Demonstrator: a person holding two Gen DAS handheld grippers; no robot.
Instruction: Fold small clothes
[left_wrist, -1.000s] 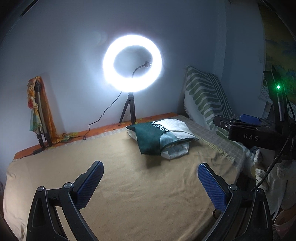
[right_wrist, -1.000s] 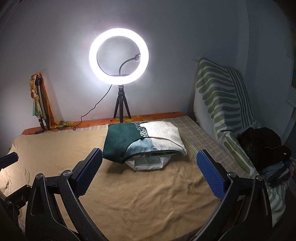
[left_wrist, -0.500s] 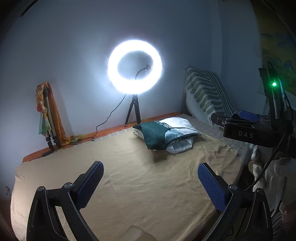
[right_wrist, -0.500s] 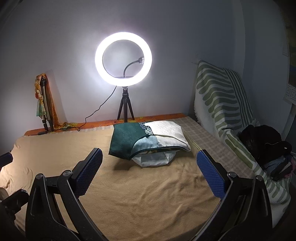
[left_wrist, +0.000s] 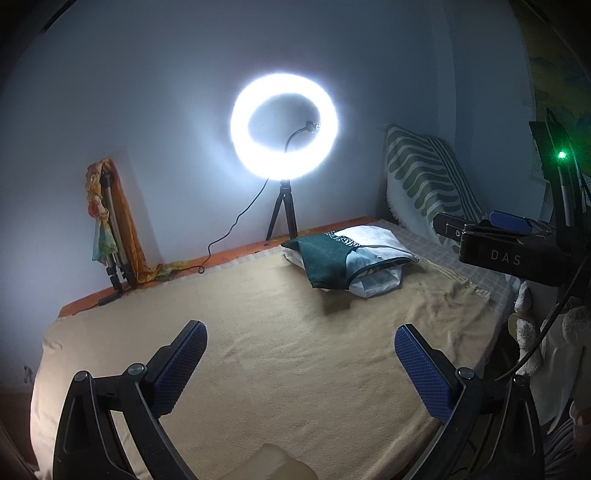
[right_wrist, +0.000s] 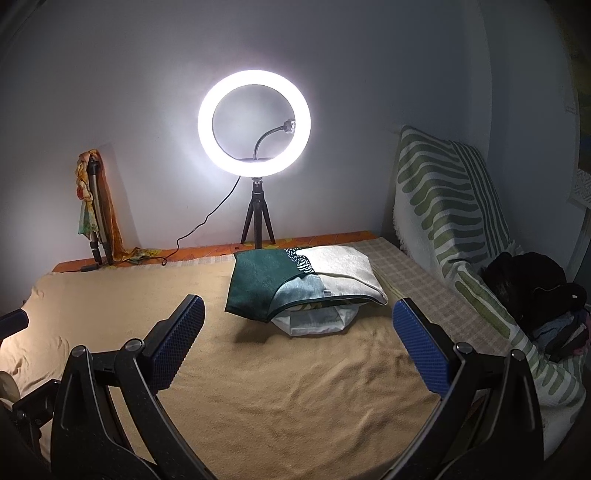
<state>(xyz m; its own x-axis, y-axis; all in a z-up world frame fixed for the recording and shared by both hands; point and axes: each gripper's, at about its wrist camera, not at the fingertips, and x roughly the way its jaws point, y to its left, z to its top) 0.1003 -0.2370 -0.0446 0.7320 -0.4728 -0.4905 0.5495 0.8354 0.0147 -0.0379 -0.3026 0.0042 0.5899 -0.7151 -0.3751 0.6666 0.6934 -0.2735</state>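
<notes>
A folded stack of small clothes (right_wrist: 303, 284), dark green and white on top, white below, lies at the far middle of the tan blanket (right_wrist: 258, 387). It also shows in the left wrist view (left_wrist: 347, 264), far right. My left gripper (left_wrist: 299, 362) is open and empty, low over the near part of the blanket. My right gripper (right_wrist: 295, 332) is open and empty, just short of the stack; it also shows at the right edge of the left wrist view (left_wrist: 491, 236). A dark heap of clothes (right_wrist: 532, 295) lies at the right on a striped cover.
A lit ring light on a tripod (right_wrist: 255, 125) stands against the back wall. A folded tripod with an orange cloth (right_wrist: 96, 210) leans at the back left. A green striped cover (right_wrist: 447, 206) drapes the right side. A checked sheet (right_wrist: 417, 280) shows beside the blanket.
Both grippers have pulled back and to the left from the stack, which looks smaller and further right now. Both stay open and empty.
</notes>
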